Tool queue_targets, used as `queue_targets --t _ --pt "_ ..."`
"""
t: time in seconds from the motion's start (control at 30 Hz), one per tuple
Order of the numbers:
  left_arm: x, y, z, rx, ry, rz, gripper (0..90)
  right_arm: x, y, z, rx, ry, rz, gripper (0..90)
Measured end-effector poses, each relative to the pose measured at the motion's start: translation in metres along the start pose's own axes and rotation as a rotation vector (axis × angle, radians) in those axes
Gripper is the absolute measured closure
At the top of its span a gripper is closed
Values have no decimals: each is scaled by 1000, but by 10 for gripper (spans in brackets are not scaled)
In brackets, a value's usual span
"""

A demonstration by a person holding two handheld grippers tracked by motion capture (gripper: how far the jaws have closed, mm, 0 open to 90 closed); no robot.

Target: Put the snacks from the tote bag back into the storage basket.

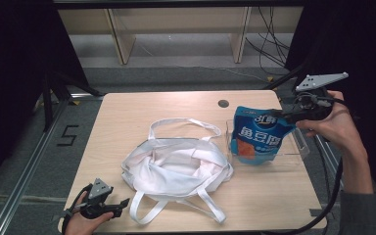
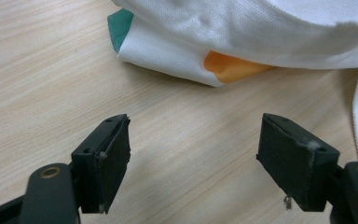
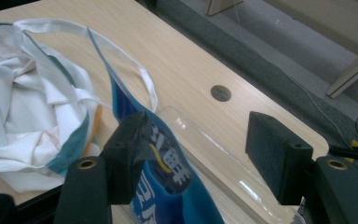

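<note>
Though brought level with the top corner of the blue snack pouch, gripped nothing with the right gripper: jaws spread wide, pouch edge just beside one pad and not pinched. Stood upright in the clear tray at the table's right side, probably so that the top seam could be reached from above. Lay crumpled at mid-table, well within reach of both hands: a white tote bag with straps splayed and mouth partly open, likely meant to receive the pouch. Hovered low over bare wood near the bag's front corner with the left gripper, jaws likewise parted and empty, seemingly placed to catch the cloth.
</note>
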State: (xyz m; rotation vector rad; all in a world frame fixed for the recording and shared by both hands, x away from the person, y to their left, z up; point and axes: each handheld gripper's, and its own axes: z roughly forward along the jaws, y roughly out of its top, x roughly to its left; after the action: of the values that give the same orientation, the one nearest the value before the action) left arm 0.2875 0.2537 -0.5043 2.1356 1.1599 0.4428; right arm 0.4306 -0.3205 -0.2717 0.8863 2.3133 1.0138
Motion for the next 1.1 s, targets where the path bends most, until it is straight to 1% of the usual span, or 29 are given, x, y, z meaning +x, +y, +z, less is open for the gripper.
queue_targets --t 0.03,0.07,0.1,0.13,0.17,0.2,0.23,0.27,0.3,0.33,0.37,0.4,0.43,0.5,0.53,0.57,0.6,0.63,0.73,0.77,0.8,0.83,0.87,0.9,0.93,0.97,1.0,1.07,1.1 --pt "0 0 0 0 0 0 244 -1 -1 0 -7 -5 1 393" --pt "0 0 -1 7 -4 2 244 1 -3 -2 -7 -4 26 392" --pt "0 1 -1 12 -7 2 244 0 -4 -3 -15 -14 19 391" --pt "0 0 -1 8 -6 4 243 -1 -5 -5 -8 -8 8 387" --pt "0 0 0 5 -2 -2 243 -1 -7 -6 -11 -10 29 382" --pt "0 0 0 1 -4 -8 243 0 -9 -7 -16 -16 37 377" --pt "0 0 -1 13 -8 -5 244 1 -11 -8 -25 -19 55 377" --pt "0 0 0 -2 -1 -10 243 1 -13 -9 -27 -21 56 378" --pt "1 1 -1 11 -7 4 244 2 -15 -9 -28 -21 68 379" --pt "0 0 0 -1 2 0 243 2 -18 -10 -20 -15 71 378" --pt "0 0 -1 9 -8 -11 244 3 -20 -11 -15 -15 74 377" --pt "-1 0 1 -9 -1 -18 244 3 -22 -12 -30 -22 76 375" --pt "0 0 0 -1 0 -8 243 3 -25 -13 -48 -33 80 373" --pt "-1 0 1 -5 11 -9 243 2 -28 -15 -52 -43 90 371" --pt "-1 0 1 -4 10 -10 244 2 -31 -16 -42 -43 103 369" --pt "0 0 -1 13 -4 -5 243 2 -32 -16 -51 -49 105 366" --pt "-1 0 0 8 -1 -7 243 1 -34 -17 -46 -46 101 365" --pt "0 0 0 4 0 -7 244 2 -36 -18 -54 -43 113 364" --pt "-1 0 1 -5 9 -10 243 4 -42 -20 -83 -64 119 357" --pt "0 0 -1 10 0 3 243 5 -45 -20 -82 -65 125 355" --pt "0 0 -1 10 -4 -5 243 6 -46 -21 -64 -61 129 355" --pt "0 0 0 0 0 -7 243 7 -49 -21 -69 -70 138 355" --pt "0 0 -1 12 -7 -5 243 8 -51 -21 -68 -76 136 355" --pt "0 0 0 -1 0 -8 243 8 -53 -20 -66 -88 138 350" --pt "0 0 0 3 -1 -5 244 9 -56 -20 -66 -93 133 348" --pt "0 0 0 3 -1 -5 244 11 -58 -19 -83 -92 154 348" --pt "0 0 0 9 -5 -8 243 11 -61 -20 -100 -95 154 345" --pt "0 0 0 5 5 1 244 11 -65 -22 -80 -89 167 340" --pt "-1 0 1 -4 10 -12 244 12 -67 -22 -90 -96 171 340"
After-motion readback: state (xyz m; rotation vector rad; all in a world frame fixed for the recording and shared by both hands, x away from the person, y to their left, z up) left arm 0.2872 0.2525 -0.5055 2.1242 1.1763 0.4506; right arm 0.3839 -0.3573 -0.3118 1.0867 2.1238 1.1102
